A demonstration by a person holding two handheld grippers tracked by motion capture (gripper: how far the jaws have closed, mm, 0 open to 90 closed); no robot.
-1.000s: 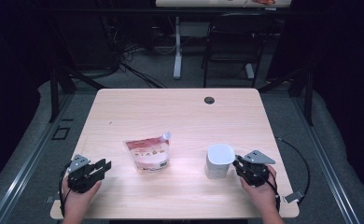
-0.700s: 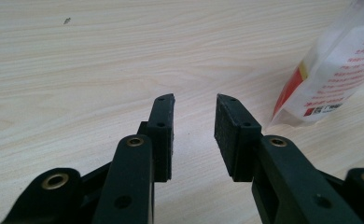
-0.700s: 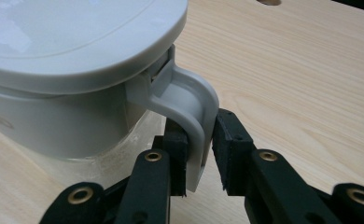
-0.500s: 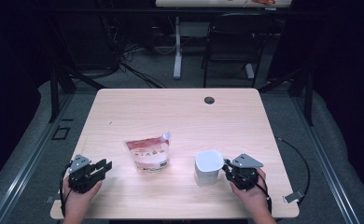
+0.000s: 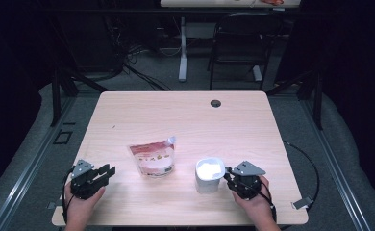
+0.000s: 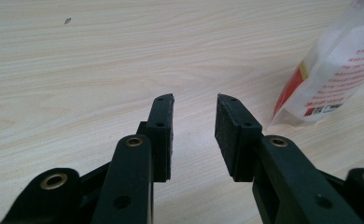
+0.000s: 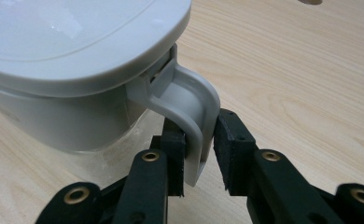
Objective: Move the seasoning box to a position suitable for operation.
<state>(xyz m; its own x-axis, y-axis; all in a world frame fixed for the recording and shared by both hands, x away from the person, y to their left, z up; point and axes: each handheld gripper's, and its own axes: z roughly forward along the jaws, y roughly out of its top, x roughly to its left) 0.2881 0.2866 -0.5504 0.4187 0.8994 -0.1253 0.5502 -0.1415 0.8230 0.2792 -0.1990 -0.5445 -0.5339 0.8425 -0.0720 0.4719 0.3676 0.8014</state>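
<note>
White plastic jug [image 7: 77, 70] w/ lid on sits at the near right of the table; its curved handle [image 7: 192, 119] is pinched between the jaws of the right gripper [image 7: 199, 140], so that tool is clamped on the handle, person's hand [image 5: 253, 204] behind it. Left gripper [image 6: 194, 116] rests at the near left, jaws apart w/ nothing between them, bare wood in the gap. Just beyond it, to its right, lies a red-and-white pouch [image 5: 152, 158], flat on the table, near the jug but not touching.

Risks, as I judge them: grip is on the handle alone, low on the loop, so a lift could let the jug swing or tilt about the pads. Contents not visible through the lid, weight unknown. If the lid isn't seated, a tilt could spill. Dragging instead of lifting might tip it, since the pull comes from one side. Jug moved left could bump the pouch.

Surface: pale wood-grain tabletop [image 5: 185, 115], smooth, w/ a dark round cable hole [image 5: 216, 103] near the far edge. Beyond: grey carpeted floor, cables, a dark chair [image 5: 236, 48] and a white table leg [image 5: 182, 48], room dim at the edges.
</note>
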